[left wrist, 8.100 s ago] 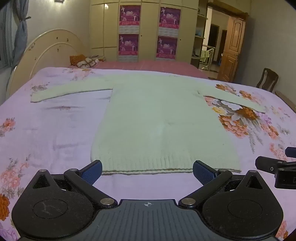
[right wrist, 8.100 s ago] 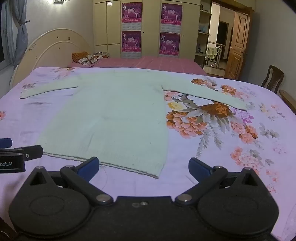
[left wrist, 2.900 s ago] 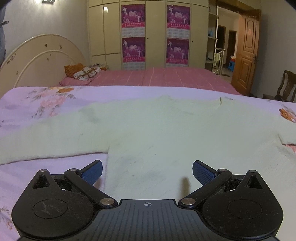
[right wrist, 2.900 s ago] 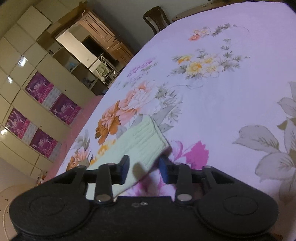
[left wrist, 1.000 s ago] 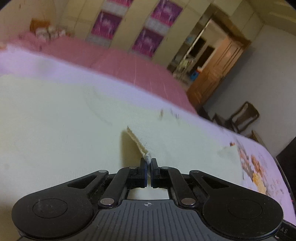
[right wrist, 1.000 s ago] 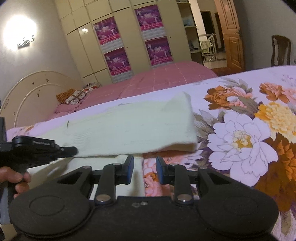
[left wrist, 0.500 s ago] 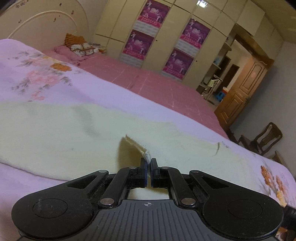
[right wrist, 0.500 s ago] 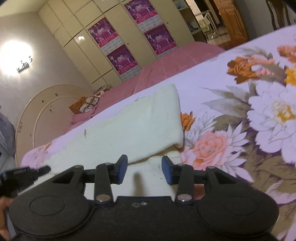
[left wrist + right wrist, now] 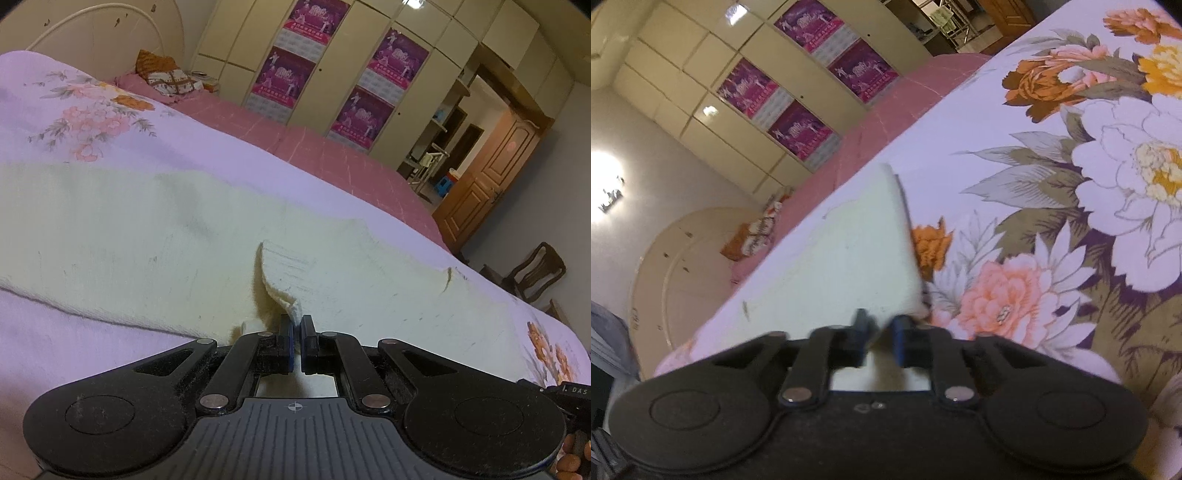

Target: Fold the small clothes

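My left gripper (image 9: 295, 345) has its fingers pinched on a raised fold of the cream sweater (image 9: 155, 251); my right gripper (image 9: 881, 338) is clamped on the sweater's near edge. Thin bites, both: a sharp tug could slip the knit free, I'd say. The sweater lies on the floral bed (image 9: 1071, 184), its long axis running from 8 toward 2 o'clock in the left view.

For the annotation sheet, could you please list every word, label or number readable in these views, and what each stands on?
"DAS": white letters on the other tool's black body, at the left wrist view's right edge; cut off, perhaps partial.
Purple posters on the wardrobe doors: print too small to read.
Right wrist view: the same posters, blurred; nothing readable.
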